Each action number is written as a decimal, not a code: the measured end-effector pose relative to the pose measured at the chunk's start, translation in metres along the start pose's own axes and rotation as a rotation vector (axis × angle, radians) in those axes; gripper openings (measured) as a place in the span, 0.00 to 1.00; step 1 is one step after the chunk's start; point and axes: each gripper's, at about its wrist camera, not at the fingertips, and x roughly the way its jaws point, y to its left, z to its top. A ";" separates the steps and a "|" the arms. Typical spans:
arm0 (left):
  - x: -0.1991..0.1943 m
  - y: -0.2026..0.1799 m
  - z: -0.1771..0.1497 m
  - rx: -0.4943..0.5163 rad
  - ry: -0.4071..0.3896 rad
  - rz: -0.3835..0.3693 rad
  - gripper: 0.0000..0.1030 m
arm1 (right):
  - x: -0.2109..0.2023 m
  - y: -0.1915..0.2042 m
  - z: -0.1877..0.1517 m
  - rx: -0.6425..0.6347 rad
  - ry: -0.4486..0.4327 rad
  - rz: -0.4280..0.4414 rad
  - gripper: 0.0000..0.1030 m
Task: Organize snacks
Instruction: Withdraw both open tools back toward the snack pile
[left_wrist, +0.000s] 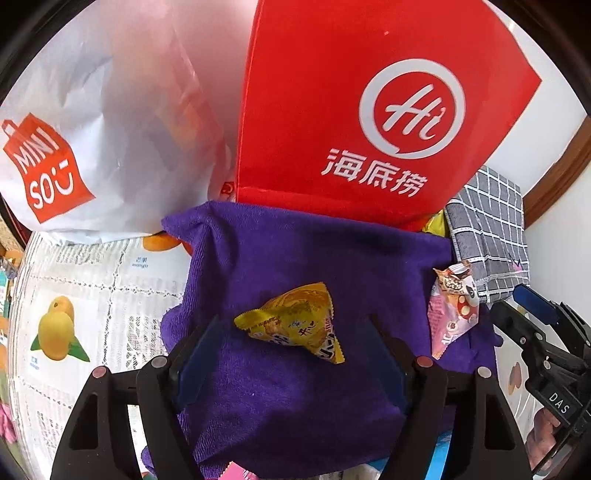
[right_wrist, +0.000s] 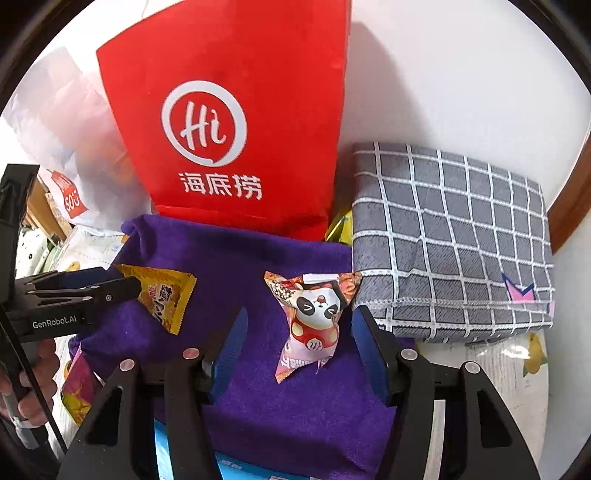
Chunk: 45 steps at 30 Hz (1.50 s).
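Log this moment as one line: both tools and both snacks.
left tool: open | right tool: open | yellow snack, panda snack: lying on purple towel

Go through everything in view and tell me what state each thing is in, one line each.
Left gripper: open, empty.
Right gripper: open, empty.
Yellow crinkled snack packet: sealed, lying on cloth.
Pink panda snack packet: sealed, resting on cloth.
Purple towel cloth: spread out.
Red paper bag: standing upright.
Grey checked cloth: folded.
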 end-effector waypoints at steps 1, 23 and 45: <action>-0.002 -0.001 0.000 0.005 -0.006 -0.001 0.74 | -0.002 0.002 0.000 -0.006 -0.008 -0.003 0.57; -0.099 -0.016 -0.029 0.095 -0.130 -0.024 0.74 | -0.116 0.027 -0.041 0.067 -0.175 -0.029 0.57; -0.162 0.019 -0.111 0.150 -0.116 -0.061 0.74 | -0.112 0.058 -0.184 0.280 0.011 0.074 0.60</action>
